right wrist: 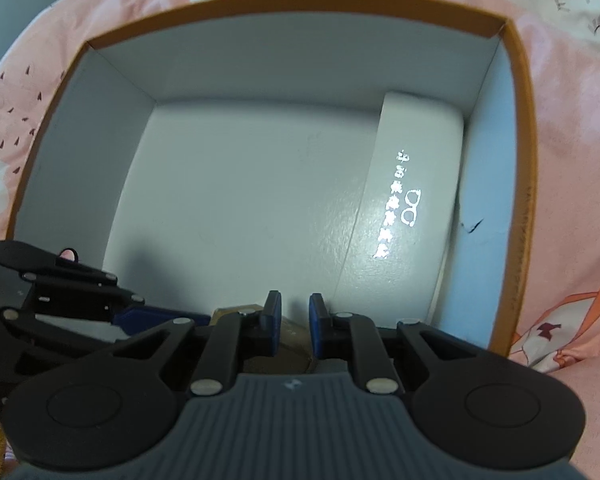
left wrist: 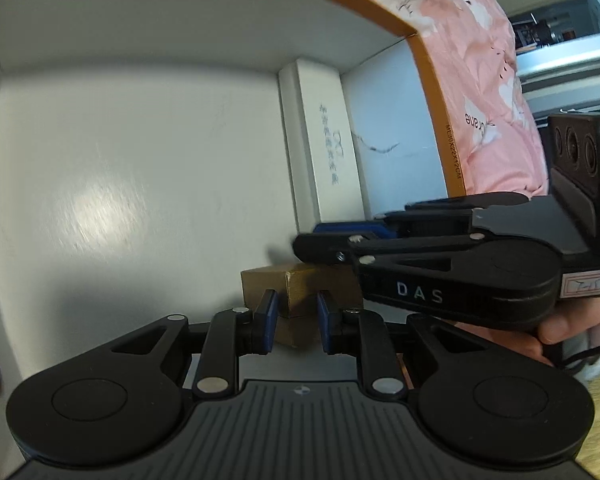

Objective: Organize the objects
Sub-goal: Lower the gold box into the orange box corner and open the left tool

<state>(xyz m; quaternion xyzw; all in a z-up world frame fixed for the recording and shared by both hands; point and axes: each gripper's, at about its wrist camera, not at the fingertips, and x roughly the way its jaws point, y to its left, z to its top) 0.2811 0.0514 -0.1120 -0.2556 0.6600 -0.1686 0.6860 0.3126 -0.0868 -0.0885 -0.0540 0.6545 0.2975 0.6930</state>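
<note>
- In the left wrist view, the floor of an open box (left wrist: 140, 168), white inside with an orange rim, fills the left and middle of the picture.
- The left gripper (left wrist: 296, 322) reaches down into it; its blue-padded fingers (left wrist: 269, 316) are closed on a small gold box (left wrist: 300, 292) that sits low in the open box.
- A long white case (left wrist: 320, 144) with printed characters lies along the right inner wall, beyond the gold box.
- The right gripper (left wrist: 320, 246) comes in from the right, just above the gold box, held by a hand (left wrist: 560, 328) at the right edge.
- A pink patterned blanket (left wrist: 480, 60) lies outside the rim.
- In the right wrist view, the left gripper (right wrist: 140, 316) enters from the lower left.
- The right gripper (right wrist: 295, 320) has its fingers (right wrist: 318, 324) drawn nearly together; the gold box (right wrist: 292, 330) shows between and below them, but I cannot tell whether they press on it.
- The white case (right wrist: 412, 200) lies against the right wall of the open box (right wrist: 520, 120).
</note>
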